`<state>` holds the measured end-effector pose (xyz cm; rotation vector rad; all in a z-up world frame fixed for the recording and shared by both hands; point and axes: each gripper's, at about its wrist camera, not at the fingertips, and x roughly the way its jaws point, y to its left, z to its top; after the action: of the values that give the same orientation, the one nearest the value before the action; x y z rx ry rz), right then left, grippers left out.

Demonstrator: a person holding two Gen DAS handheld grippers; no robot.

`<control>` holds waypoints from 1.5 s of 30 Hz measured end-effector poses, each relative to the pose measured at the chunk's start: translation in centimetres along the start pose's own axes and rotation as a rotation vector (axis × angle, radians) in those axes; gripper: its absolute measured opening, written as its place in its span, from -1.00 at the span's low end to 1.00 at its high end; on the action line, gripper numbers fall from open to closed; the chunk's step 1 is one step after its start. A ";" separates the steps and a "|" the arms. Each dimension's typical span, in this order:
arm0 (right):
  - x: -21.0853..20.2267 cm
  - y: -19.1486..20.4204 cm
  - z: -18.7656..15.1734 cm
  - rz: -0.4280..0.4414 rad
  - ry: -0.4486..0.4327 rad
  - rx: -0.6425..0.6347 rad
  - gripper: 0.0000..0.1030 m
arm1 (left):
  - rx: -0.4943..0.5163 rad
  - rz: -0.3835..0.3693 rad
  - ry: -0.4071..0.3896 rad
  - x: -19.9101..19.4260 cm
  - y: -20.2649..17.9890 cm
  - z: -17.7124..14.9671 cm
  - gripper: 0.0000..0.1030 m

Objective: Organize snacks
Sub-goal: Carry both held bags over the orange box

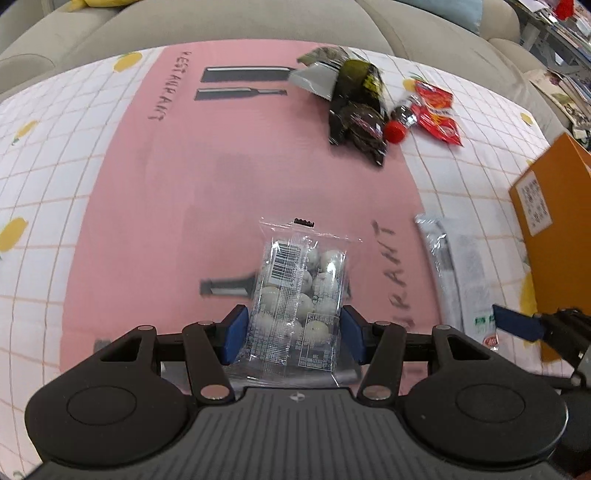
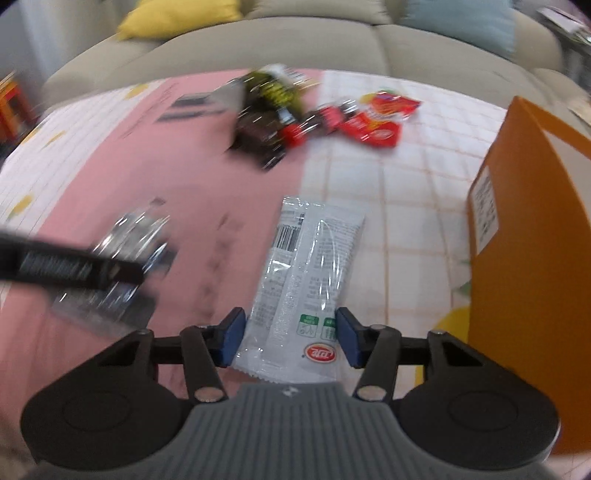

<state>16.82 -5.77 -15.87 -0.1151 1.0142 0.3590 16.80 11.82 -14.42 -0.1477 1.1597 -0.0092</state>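
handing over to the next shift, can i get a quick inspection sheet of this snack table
surface: pink and checked tablecloth
job's things: clear bag of white balls; white packet; dark packets; red packets; small bottle
clutter: orange box
grippers: left gripper shut on the bag; right gripper around the white packet, contact unclear
cables: nothing seen
surroundings: beige sofa, yellow cushion

1 clear packet of white balls (image 1: 301, 291), 1 white packet (image 2: 306, 284), 1 orange box (image 2: 532, 266).
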 end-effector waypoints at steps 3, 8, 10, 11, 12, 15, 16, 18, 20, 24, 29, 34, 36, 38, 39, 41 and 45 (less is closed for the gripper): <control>-1.1 0.2 -1.7 0.024 0.014 -0.050 0.02 | 0.016 -0.004 0.017 -0.3 -0.7 -0.8 0.21; -2.1 0.3 -3.4 0.021 0.011 -0.120 0.12 | 0.060 -0.040 -0.035 -0.9 -1.3 -2.0 0.46; -2.2 0.2 -3.6 0.014 -0.006 -0.111 0.32 | 0.094 -0.065 -0.103 -1.2 -1.4 -2.6 0.57; -2.3 0.1 -3.5 0.009 -0.016 -0.092 0.45 | 0.096 -0.072 -0.132 -1.2 -1.4 -2.9 0.63; -2.5 0.0 -3.4 0.010 -0.034 -0.068 0.49 | 0.093 -0.075 -0.147 -1.2 -1.3 -3.0 0.64; -2.5 -0.2 -2.7 0.017 -0.064 -0.017 0.53 | 0.073 -0.065 -0.172 -0.9 -1.2 -3.0 0.67; -2.3 -0.2 -2.4 0.016 -0.062 -0.007 0.53 | 0.069 -0.060 -0.177 -0.8 -1.2 -2.9 0.68; -1.7 -0.3 -1.9 0.002 -0.057 0.016 0.53 | 0.074 -0.056 -0.173 -0.5 -1.4 -2.5 0.70; -1.3 -0.5 -1.6 0.002 -0.053 0.037 0.53 | 0.096 -0.055 -0.165 -0.2 -1.7 -2.4 0.70; -0.6 -0.7 -1.5 0.001 -0.036 0.071 0.53 | 0.120 -0.041 -0.166 0.4 -2.0 -2.5 0.69; -0.5 0.2 -2.1 -0.035 -0.055 0.013 0.54 | 0.190 0.005 -0.190 0.9 -2.7 -2.9 0.62; -0.7 0.6 -2.5 -0.059 -0.080 -0.009 0.26 | 0.202 0.020 -0.204 0.9 -3.1 -3.0 0.38; -0.9 0.6 -2.5 -0.060 -0.088 -0.015 0.07 | 0.204 0.021 -0.207 0.8 -3.2 -3.0 0.31; -1.0 0.6 -2.5 -0.058 -0.089 -0.022 0.00 | 0.204 0.025 -0.210 0.8 -3.3 -3.0 0.24; -1.0 0.6 -2.5 -0.056 -0.090 -0.024 -0.01 | 0.198 0.026 -0.211 0.8 -3.3 -3.0 0.23; -1.0 0.6 -2.5 -0.055 -0.090 -0.019 -0.06 | 0.183 0.024 -0.210 0.6 -3.2 -3.0 0.18; -1.2 0.4 -2.2 -0.046 -0.076 0.009 -0.10 | 0.151 0.027 -0.200 0.2 -2.9 -3.0 0.16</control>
<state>14.39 -6.29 -15.98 -0.1158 0.9366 0.3149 14.35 8.57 -15.44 0.0008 0.9575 -0.0567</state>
